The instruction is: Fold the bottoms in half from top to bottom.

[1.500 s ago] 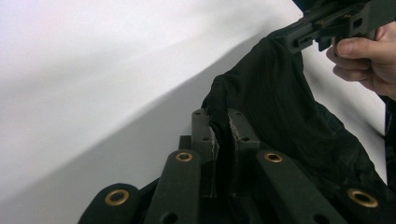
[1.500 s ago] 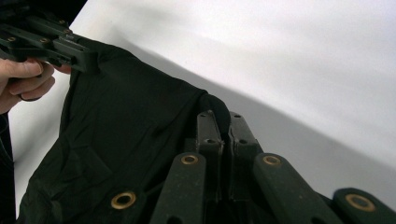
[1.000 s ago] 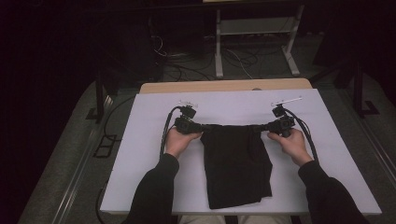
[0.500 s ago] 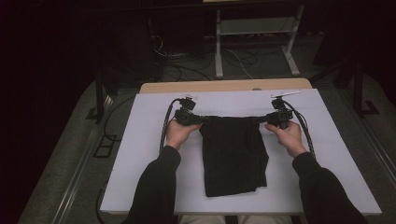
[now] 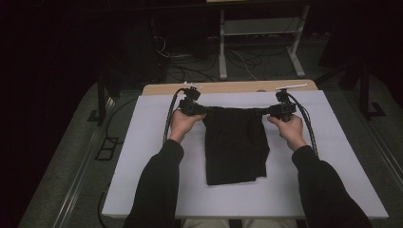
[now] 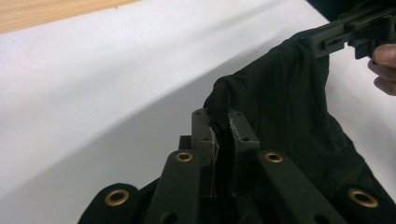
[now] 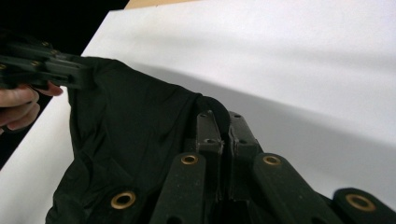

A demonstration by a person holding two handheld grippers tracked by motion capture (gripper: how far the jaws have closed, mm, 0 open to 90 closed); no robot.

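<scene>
left gripper (image 5: pixel 202 109) at 10 o'clock is pinched tight on a top corner of the black cloth (image 5: pixel 235 145). cloth hangs mid table (image 5: pixel 142 142), stretched flat. right gripper (image 5: pixel 270 112) at 2 o'clock bites the other corner. step: spreading it. next, i think: lay it down smooth w/ both hands level.

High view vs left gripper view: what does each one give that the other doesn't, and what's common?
High view alone: both forearms, the whole black garment hanging from its stretched top edge onto the white table cover, and the floor with a metal stand behind. Left gripper view alone: the left tongs close up, jaws shut on a pinched corner of the fabric. Shared: the garment, the white cover, the wooden table edge, and the right tongs clamping the opposite corner.
</scene>
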